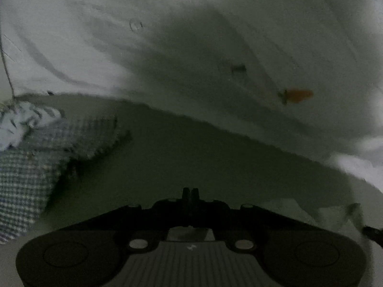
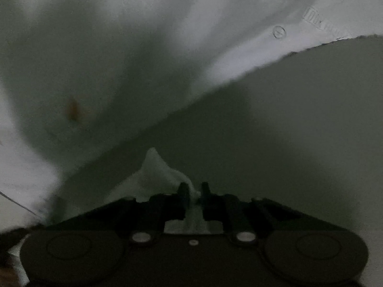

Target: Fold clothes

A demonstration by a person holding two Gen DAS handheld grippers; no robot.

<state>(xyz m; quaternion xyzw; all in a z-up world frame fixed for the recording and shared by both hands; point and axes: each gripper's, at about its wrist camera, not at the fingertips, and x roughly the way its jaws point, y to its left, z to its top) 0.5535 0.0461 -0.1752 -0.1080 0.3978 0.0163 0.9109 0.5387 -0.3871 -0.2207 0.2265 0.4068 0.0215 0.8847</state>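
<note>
the white garment spreads over the pale table top and fills the upper part of both wrist views, its raw hem running as a curved edge across each picture; everything else is placed against that hem. in the left wrist view the left gripper sits below the hem over bare table, its two dark fingers pressed together with no gap, and no cloth can be made out between them, though the dim light leaves that unsure. beyond the hem, on the garment itself, lie a small orange mark, a dark short stitch-like mark and a faint circular print. below the hem at the left edge a checked cloth lies crumpled on the table with a paler patterned piece touching its upper side, both well apart from the gripper. in the right wrist view the right gripper is clenched on a peaked fold of the white garment, which rises to a point just above the left finger and runs down between the fingers. above the hem here show the orange mark, another circular print and a block of printed lettering, too blurred to read. heavy shadow covers the table below the hem in both views.
</note>
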